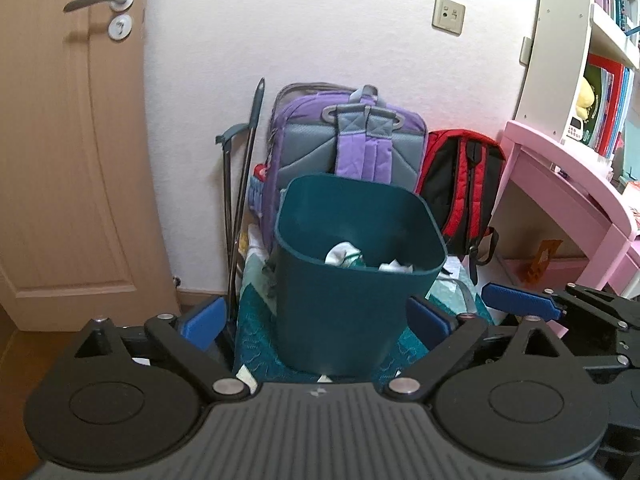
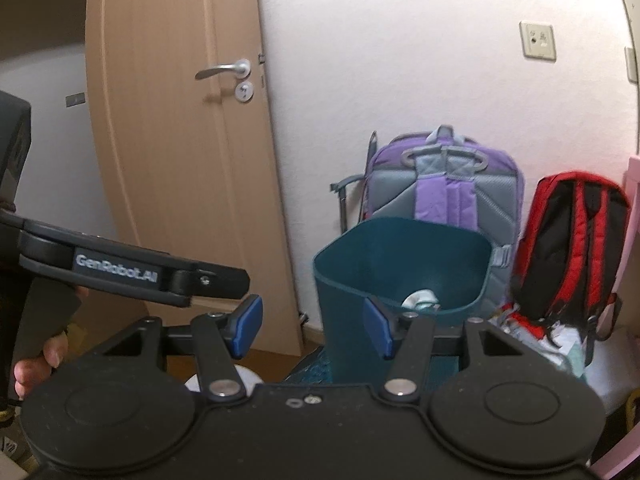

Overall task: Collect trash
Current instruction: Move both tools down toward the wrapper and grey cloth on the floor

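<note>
A dark teal trash bin (image 1: 352, 292) stands on the floor against the backpacks, with crumpled white paper (image 1: 340, 254) in its bottom. My left gripper (image 1: 316, 320) is open, and its blue pads (image 1: 202, 322) frame the bin's lower body without touching it. The bin stands a little ahead of them. In the right wrist view the bin (image 2: 400, 264) is ahead and to the right, with white trash (image 2: 420, 300) visible inside. My right gripper (image 2: 312, 330) is open with nothing between its fingers. One of its blue pads (image 1: 516, 304) shows at the right of the left wrist view.
A purple backpack (image 1: 344, 136) and a red one (image 1: 460, 184) lean on the wall behind the bin. A wooden door (image 1: 72, 140) is at left, a pink desk (image 1: 568, 184) and white shelf (image 1: 560, 40) at right. A long-handled tool (image 1: 244, 184) leans beside the bin. A hand (image 2: 36, 368) grips the left gripper's handle.
</note>
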Action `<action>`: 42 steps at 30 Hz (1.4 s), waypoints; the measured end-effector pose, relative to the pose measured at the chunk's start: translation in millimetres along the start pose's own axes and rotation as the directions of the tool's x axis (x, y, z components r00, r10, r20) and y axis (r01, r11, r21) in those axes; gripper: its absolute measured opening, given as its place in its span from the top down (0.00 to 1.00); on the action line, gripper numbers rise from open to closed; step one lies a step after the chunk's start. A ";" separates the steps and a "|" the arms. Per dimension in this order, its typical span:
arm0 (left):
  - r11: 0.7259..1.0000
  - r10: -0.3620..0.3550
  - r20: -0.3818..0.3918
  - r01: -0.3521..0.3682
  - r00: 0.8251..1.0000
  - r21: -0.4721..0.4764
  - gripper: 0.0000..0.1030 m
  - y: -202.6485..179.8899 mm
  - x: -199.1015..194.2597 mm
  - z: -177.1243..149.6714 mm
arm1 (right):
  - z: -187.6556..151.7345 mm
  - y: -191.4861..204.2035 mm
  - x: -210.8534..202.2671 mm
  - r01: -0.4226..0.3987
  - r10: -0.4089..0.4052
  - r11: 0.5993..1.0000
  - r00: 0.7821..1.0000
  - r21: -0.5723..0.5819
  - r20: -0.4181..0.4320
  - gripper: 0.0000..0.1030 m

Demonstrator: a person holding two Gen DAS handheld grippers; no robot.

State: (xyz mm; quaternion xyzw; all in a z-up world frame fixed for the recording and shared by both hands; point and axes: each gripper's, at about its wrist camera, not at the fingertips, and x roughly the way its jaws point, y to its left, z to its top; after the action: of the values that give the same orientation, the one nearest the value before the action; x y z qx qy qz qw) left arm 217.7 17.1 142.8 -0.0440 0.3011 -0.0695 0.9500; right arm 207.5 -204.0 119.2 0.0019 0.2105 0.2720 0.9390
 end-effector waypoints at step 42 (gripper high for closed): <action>0.990 0.048 -0.453 0.019 0.890 0.140 0.02 199.3 337.4 -336.5 | -381.7 -32.5 343.9 0.213 0.071 0.916 0.750 0.341 -0.658 0.46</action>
State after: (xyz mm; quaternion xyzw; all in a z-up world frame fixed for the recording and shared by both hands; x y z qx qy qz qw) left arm 317.1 146.2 -347.3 0.0429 0.5100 -0.0918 0.8542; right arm 335.4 -98.1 -368.0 0.0873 0.5772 0.1702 0.7939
